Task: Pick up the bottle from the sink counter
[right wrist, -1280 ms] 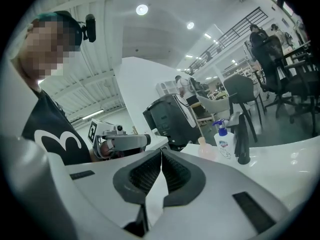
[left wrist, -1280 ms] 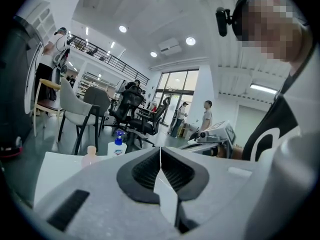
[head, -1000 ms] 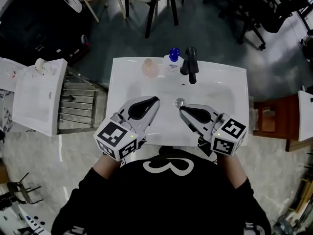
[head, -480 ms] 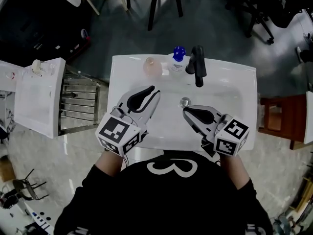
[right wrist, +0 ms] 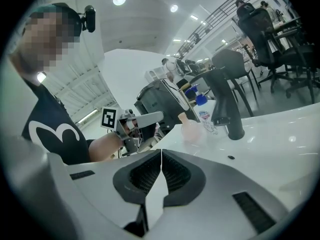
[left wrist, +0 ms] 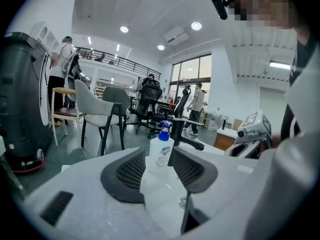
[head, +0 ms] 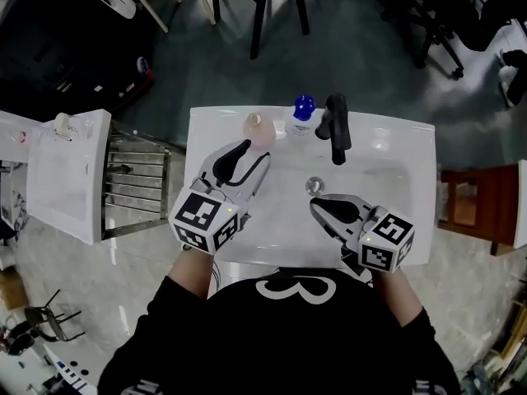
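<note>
A white bottle with a blue pump cap point(head: 303, 115) stands at the back of the white sink counter point(head: 395, 130), just left of the black faucet point(head: 336, 127). My left gripper point(head: 255, 151) hovers over the basin's left side. It points at the bottle point(left wrist: 162, 147), which shows beyond the gap between the fingertips. Its jaws have just been opening and stand open with nothing between them. My right gripper point(head: 314, 204) is shut and empty, low over the basin near the front. From the right gripper view point(right wrist: 161, 155) the bottle point(right wrist: 206, 113) sits far ahead.
A pinkish round bottle point(head: 258, 128) stands left of the white one, close to my left fingertips. The drain point(head: 314, 185) lies mid-basin. Another white basin point(head: 66, 167) and a metal rack point(head: 136, 179) are at the left, a wooden stool point(head: 469, 208) at the right, chairs beyond.
My left gripper has moved forward toward the back of the counter and its jaws have opened. The right gripper stays shut near the basin's front.
</note>
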A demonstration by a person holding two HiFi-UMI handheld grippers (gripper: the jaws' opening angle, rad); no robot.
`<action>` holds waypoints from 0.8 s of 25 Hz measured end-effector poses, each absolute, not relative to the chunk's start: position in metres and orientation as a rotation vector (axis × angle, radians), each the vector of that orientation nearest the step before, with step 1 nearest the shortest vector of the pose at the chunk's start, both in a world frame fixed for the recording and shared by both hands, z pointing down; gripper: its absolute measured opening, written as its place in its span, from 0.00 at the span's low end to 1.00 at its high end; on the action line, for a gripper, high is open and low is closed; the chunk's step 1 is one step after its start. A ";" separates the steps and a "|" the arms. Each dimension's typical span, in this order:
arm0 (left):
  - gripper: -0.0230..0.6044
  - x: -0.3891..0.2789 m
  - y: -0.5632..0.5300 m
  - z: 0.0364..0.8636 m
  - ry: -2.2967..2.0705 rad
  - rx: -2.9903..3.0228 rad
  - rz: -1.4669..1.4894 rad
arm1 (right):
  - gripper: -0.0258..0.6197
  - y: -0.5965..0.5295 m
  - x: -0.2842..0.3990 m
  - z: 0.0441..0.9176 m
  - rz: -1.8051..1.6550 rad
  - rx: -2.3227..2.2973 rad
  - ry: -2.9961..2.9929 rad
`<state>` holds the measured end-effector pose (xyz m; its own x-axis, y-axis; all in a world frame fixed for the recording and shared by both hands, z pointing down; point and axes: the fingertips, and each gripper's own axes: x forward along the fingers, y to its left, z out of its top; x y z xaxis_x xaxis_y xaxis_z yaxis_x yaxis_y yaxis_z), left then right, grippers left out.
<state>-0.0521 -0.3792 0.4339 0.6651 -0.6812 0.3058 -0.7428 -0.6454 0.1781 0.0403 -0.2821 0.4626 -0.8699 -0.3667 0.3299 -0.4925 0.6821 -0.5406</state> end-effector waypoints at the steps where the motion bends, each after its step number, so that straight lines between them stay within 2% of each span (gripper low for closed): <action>1: 0.30 -0.054 -0.384 0.436 -1.163 2.595 0.310 | 0.06 -0.283 0.041 0.464 0.957 0.699 -2.694; 20: 0.32 -0.066 -0.443 0.494 -1.307 2.534 0.353 | 0.06 -0.283 0.054 0.499 1.044 0.710 -2.599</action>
<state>-0.0661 -0.4435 0.4943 0.5637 -0.7556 0.3336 -0.8208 -0.5575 0.1242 0.0536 -0.2828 0.4993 -0.8495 -0.3452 0.3989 -0.5252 0.6241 -0.5785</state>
